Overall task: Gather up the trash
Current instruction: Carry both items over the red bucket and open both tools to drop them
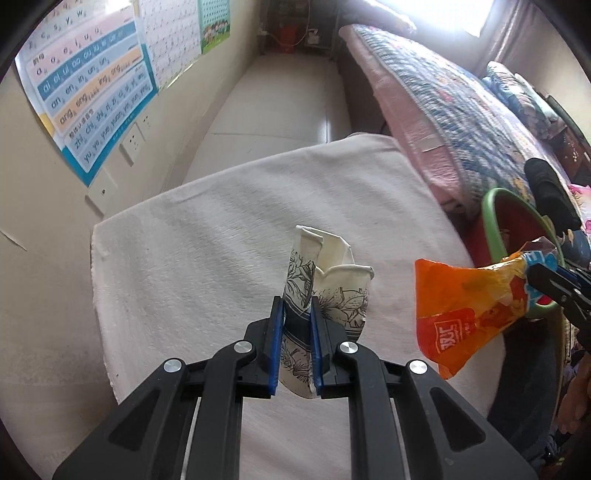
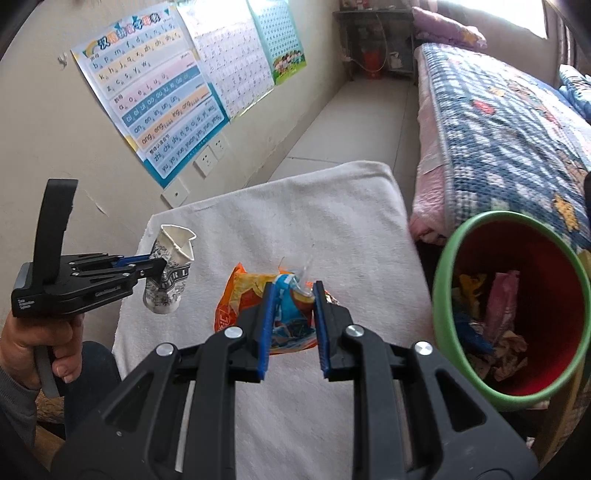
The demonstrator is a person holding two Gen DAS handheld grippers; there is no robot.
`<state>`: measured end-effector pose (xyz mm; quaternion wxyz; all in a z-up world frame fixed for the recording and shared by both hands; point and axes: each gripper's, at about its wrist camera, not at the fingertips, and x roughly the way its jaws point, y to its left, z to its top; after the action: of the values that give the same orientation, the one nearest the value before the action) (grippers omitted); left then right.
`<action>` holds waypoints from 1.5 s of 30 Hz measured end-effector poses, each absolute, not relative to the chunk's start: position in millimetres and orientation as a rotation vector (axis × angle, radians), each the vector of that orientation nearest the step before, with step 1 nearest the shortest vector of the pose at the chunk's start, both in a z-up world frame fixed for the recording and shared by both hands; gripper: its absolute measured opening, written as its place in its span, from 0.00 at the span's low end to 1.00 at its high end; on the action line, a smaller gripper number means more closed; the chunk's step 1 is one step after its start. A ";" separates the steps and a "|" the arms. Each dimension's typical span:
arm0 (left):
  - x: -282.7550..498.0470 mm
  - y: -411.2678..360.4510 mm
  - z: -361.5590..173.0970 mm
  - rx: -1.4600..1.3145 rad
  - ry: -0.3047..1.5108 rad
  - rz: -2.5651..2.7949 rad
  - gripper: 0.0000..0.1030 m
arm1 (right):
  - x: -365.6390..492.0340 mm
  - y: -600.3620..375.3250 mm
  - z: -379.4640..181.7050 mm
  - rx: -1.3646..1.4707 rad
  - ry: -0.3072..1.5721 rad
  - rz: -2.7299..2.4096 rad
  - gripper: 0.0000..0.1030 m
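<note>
- Bright daylight enters from a window [image 1: 436, 11] far beyond the jaws, up right; it is blown out to white.
- Glare whitens the wall posters [image 2: 236, 48].
- Fisheye bends the edges; corners are black.
- The bin [image 2: 513, 306] rim looks slightly blurred.

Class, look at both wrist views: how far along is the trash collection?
Done: the bin already holds crumpled scraps. In hand: the left tongs grip a crushed paper cup, the right tongs an orange wrapper, both lifted off the white towel. Left: dropping both in the bin.
</note>
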<state>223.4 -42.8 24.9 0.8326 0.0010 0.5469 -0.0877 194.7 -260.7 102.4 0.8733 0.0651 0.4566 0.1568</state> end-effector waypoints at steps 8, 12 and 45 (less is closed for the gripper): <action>209.0 -78.0 49.6 0.017 1.116 -0.238 0.11 | 173.9 -300.4 122.2 0.141 0.898 0.268 0.20; 209.5 -97.0 57.6 0.022 1.103 -0.269 0.11 | 164.2 -322.3 130.6 0.148 0.874 0.231 0.20; 219.6 -294.5 102.4 0.082 1.028 -0.568 0.11 | 148.9 -483.0 152.7 0.156 0.779 -0.049 0.20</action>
<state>219.6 -294.5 102.4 0.8317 0.0387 0.4848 -0.2678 148.9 -483.0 152.7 0.9219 0.0761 0.3792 -0.0238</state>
